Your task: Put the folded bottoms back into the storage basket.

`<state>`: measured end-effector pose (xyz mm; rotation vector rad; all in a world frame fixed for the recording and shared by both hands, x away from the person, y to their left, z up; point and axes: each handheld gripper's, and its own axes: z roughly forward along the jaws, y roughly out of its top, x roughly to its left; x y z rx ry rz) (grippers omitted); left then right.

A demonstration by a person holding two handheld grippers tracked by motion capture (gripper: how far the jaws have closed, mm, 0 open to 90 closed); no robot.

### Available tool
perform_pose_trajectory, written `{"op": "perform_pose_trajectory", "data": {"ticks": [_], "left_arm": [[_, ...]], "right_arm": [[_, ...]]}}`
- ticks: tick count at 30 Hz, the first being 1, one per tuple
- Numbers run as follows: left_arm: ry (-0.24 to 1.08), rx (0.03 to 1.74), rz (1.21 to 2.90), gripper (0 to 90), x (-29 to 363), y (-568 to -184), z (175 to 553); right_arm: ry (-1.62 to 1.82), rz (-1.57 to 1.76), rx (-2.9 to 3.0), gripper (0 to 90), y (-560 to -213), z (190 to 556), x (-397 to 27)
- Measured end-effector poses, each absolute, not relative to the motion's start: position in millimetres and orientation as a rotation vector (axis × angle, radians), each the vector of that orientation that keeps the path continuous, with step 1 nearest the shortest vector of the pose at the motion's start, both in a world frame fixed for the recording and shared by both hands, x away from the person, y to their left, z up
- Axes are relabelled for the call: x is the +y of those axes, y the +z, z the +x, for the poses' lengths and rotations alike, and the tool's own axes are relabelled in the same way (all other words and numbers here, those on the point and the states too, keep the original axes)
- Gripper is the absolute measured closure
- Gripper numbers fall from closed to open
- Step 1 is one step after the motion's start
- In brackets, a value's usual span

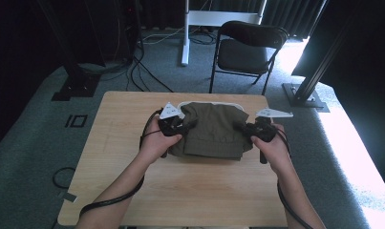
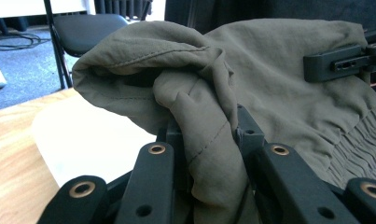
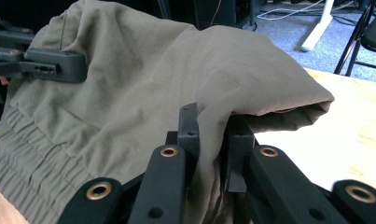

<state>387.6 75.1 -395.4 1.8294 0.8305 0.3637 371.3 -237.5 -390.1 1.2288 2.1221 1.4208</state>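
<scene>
Both the left tongs (image 1: 184,127) and right tongs (image 1: 241,128) pinch thin folds of the olive garment (image 1: 212,130) lifted over the desk (image 1: 133,143), so uneven pulling could slip one fold free, collapsing the fold.

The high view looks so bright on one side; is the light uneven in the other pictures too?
High view: daylight burns out the floor at right, while the back of the room is nearly black. Left gripper view: glare whitens the table under the olive garment. Right gripper view: the tabletop at right is washed pale, and the cloth stays evenly lit and sharp.
</scene>
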Motion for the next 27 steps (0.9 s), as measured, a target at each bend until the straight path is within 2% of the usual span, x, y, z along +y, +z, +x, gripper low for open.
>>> {"op": "perform_pose_trajectory", "data": {"ticks": [15, 23, 27], "left_arm": [[0.370, 0.851, 1.827, 75.7, 61, -389, 439], [0.365, 0.897, 1.837, 75.7, 61, -403, 460], [0.354, 0.947, 1.853, 75.8, 56, -421, 472]], "right_arm": [[1.387, 1.329, 2.074, 80.9, -378, 426, -245], [1.383, 1.392, 2.078, 80.9, -386, 449, -244], [1.354, 1.446, 2.077, 80.9, -406, 463, -242]]}}
